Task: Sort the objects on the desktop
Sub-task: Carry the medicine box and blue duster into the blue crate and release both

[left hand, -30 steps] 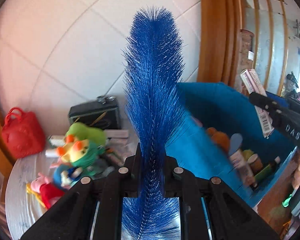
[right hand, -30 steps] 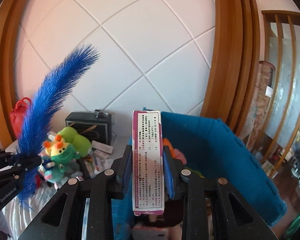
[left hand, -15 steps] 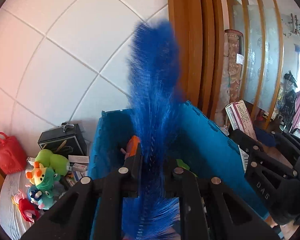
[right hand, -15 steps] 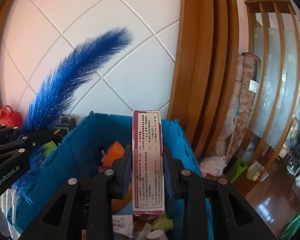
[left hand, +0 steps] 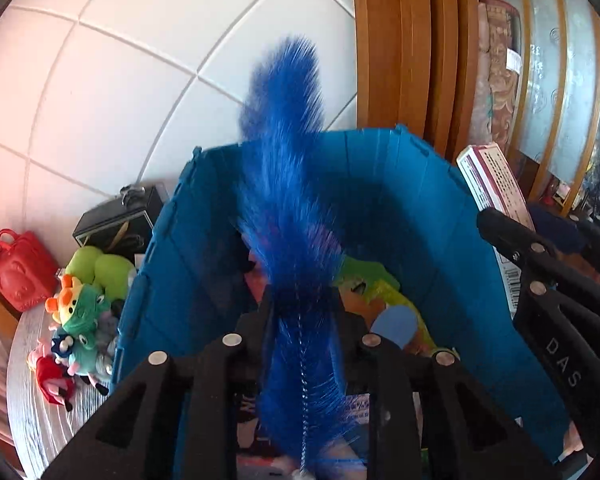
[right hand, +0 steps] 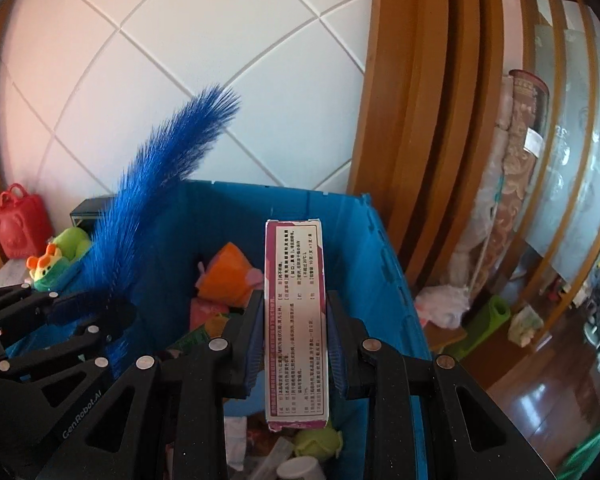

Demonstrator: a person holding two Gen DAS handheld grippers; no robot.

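Note:
A long blue feather stands up between the jaws of my left gripper, which are opening; the pads no longer pinch its thin stem. It hangs over the inside of the blue folding crate. My right gripper is shut on a tall white and purple carton with printed text, held upright above the crate. From the right wrist, the feather and left gripper appear at the left. In the left wrist view, the carton and right gripper are at the right.
The crate holds several things, among them an orange toy. Left of it on the round table lie plush toys, a red bag and a black box. A wooden frame rises behind.
Both grippers have swung right from the toys to above the blue crate. The left jaws stand a little wider around the feather. The carton stays gripped.

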